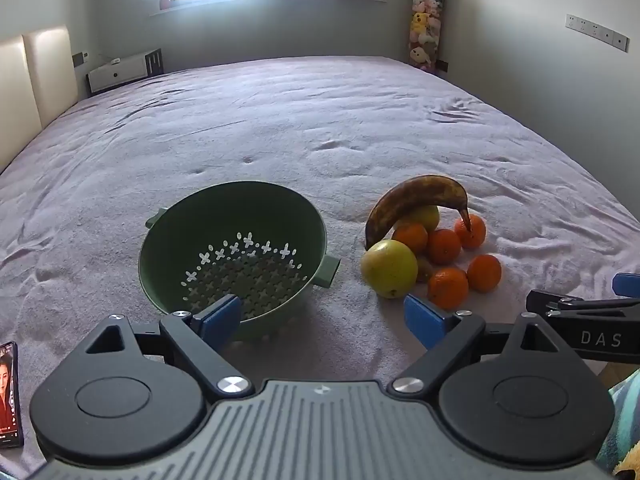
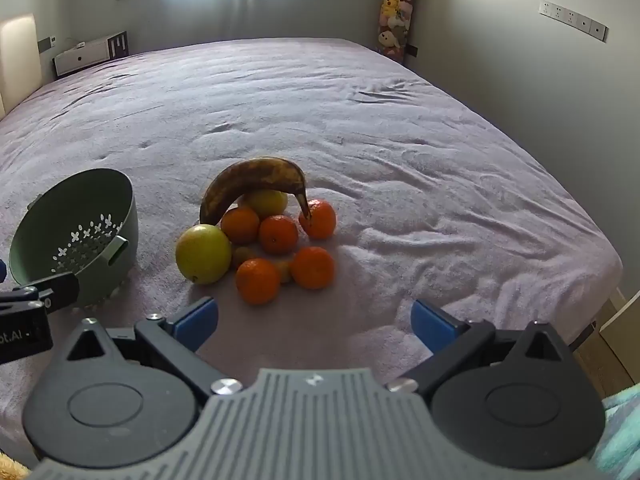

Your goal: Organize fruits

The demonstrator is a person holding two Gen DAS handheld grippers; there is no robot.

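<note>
A green colander (image 1: 234, 248) (image 2: 76, 240) lies empty on the bed. To its right is a heap of fruit: a brown-spotted banana (image 1: 412, 200) (image 2: 252, 182) arching over several oranges (image 1: 448, 288) (image 2: 258, 280), a big yellow-green apple (image 1: 390, 268) (image 2: 204, 254) and a second yellowish fruit (image 2: 266, 202) behind. My left gripper (image 1: 324, 320) is open just short of the colander's near rim, nothing between its blue pads. My right gripper (image 2: 314, 324) is open too, hovering in front of the fruit heap. Each gripper's side shows in the other view's edge.
The purple bedspread (image 1: 320, 128) stretches far behind the fruit. A phone (image 1: 9, 396) lies at the near left edge. A headboard (image 1: 36, 76), a white box (image 1: 120, 72) and a column of plush toys (image 1: 426, 16) stand around the bed. The bed's right edge (image 2: 608, 280) drops off.
</note>
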